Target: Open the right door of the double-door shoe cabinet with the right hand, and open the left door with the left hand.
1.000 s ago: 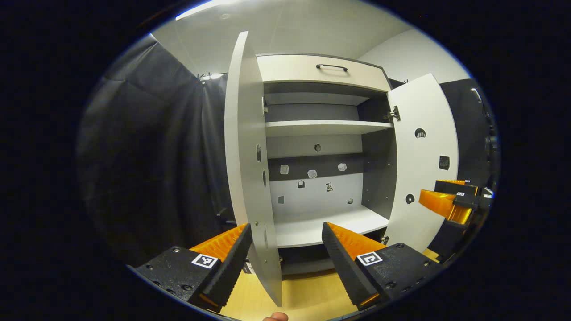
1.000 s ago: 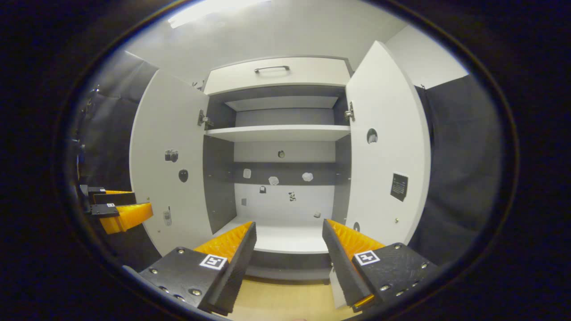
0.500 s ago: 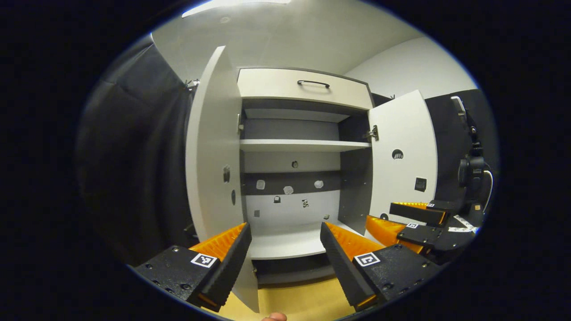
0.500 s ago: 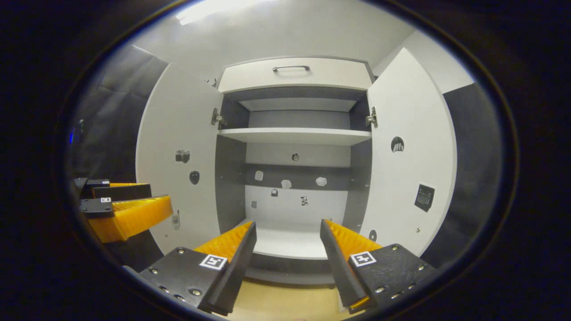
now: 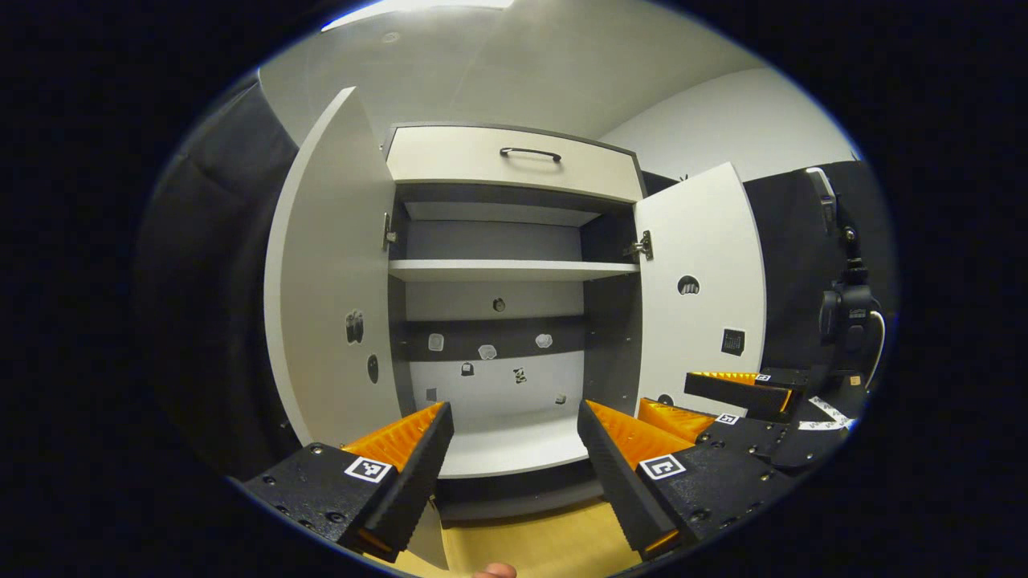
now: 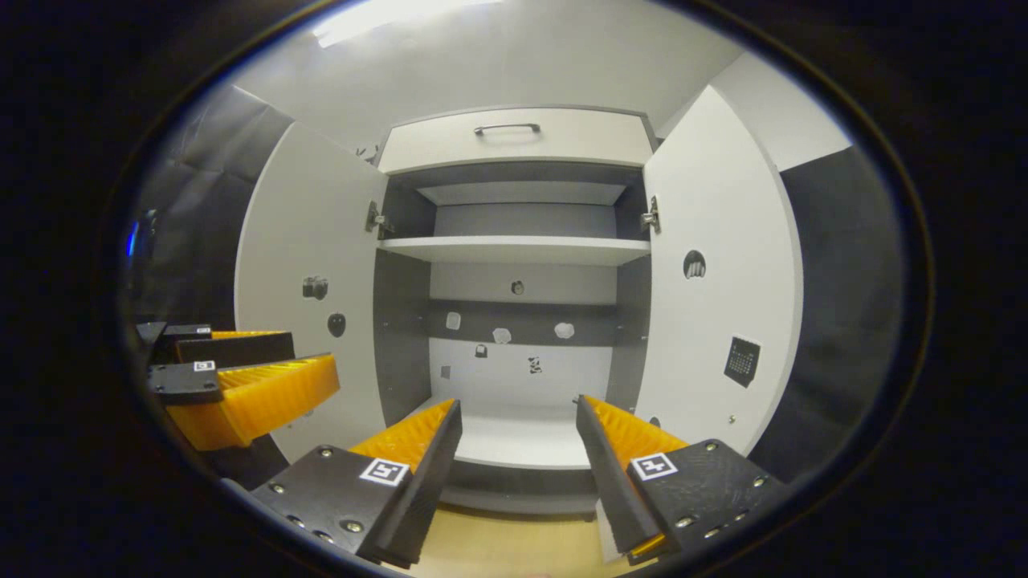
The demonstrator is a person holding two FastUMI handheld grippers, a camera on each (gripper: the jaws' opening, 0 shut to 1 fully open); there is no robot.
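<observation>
Both doors of the shoe cabinet [image 6: 514, 265] stand swung wide, the left door [image 6: 309, 281] and right door [image 6: 719, 281]. The left gripper [image 5: 514, 449] and right gripper [image 6: 518, 445] hover in front, each spread wide and holding nothing.

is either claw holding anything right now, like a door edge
Nothing is held. The left claw and the right claw are both open with only air between their fingers, clear of the open left door and right door.
</observation>
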